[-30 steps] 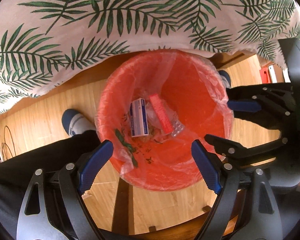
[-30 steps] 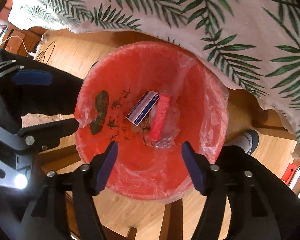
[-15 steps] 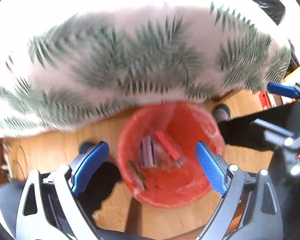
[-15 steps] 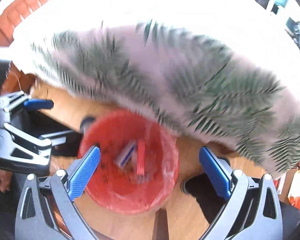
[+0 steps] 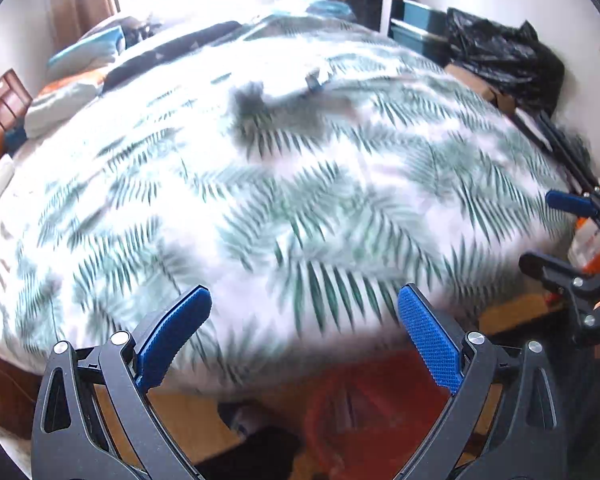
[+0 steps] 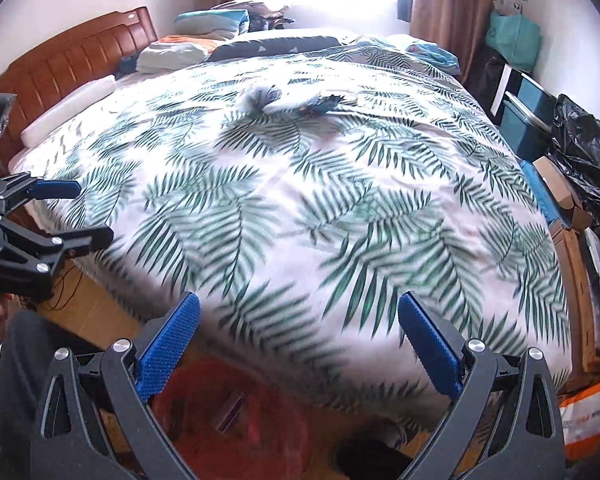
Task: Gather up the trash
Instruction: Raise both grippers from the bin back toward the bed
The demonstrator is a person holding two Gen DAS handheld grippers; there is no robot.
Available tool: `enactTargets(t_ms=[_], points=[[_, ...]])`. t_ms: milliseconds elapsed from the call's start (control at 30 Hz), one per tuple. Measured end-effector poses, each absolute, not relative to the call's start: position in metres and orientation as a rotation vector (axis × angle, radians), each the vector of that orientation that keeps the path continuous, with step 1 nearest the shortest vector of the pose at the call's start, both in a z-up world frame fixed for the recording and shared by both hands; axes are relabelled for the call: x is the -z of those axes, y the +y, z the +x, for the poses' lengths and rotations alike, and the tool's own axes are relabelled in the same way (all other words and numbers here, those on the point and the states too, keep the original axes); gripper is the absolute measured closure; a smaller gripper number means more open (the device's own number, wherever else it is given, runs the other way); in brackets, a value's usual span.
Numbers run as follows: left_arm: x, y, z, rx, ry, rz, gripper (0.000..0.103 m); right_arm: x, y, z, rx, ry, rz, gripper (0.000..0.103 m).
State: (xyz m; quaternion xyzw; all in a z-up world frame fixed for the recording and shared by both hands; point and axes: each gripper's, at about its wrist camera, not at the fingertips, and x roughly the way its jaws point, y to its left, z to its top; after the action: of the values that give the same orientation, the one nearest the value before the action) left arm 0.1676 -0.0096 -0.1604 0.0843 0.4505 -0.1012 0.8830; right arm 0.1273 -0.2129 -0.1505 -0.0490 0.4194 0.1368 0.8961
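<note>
My left gripper point(image 5: 304, 304) is open and empty, held over the near edge of the bed with the palm-leaf cover point(image 5: 300, 184). My right gripper point(image 6: 298, 312) is open and empty too, over the same edge. The red bin point(image 6: 236, 420) with a clear liner stands on the floor below both grippers; it also shows in the left wrist view point(image 5: 372, 408), blurred. Small dark bits of trash point(image 6: 316, 104) lie far back on the cover, next to a grey fuzzy bit point(image 6: 256, 96); the left wrist view shows them blurred point(image 5: 284, 96).
Pillows point(image 6: 172, 54) and a wooden headboard point(image 6: 72, 60) are at the far end of the bed. Black bags point(image 6: 584, 160), boxes and blue crates point(image 6: 528, 120) stand along the right side. My leg point(image 6: 20, 360) and the wooden floor are below.
Both grippers have tilted up from looking down into the red bin to looking across the bed. The bin has slid to the bottom of both views. The jaws stay open.
</note>
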Motion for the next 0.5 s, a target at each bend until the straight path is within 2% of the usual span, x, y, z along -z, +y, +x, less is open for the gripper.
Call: enactTargets(t_ms=[233,500], points=[[0.15,0.0,0.253,0.208,0.896,0.153,0.006,0.145,-0.21,0.194,-0.276,0.841,-0.114,0.005],[0.165,-0.009,0.359,0.21,0.868,0.129,0.006,0.158,-0.202,0.261,-0.285,0.834,-0.102,0.005]])
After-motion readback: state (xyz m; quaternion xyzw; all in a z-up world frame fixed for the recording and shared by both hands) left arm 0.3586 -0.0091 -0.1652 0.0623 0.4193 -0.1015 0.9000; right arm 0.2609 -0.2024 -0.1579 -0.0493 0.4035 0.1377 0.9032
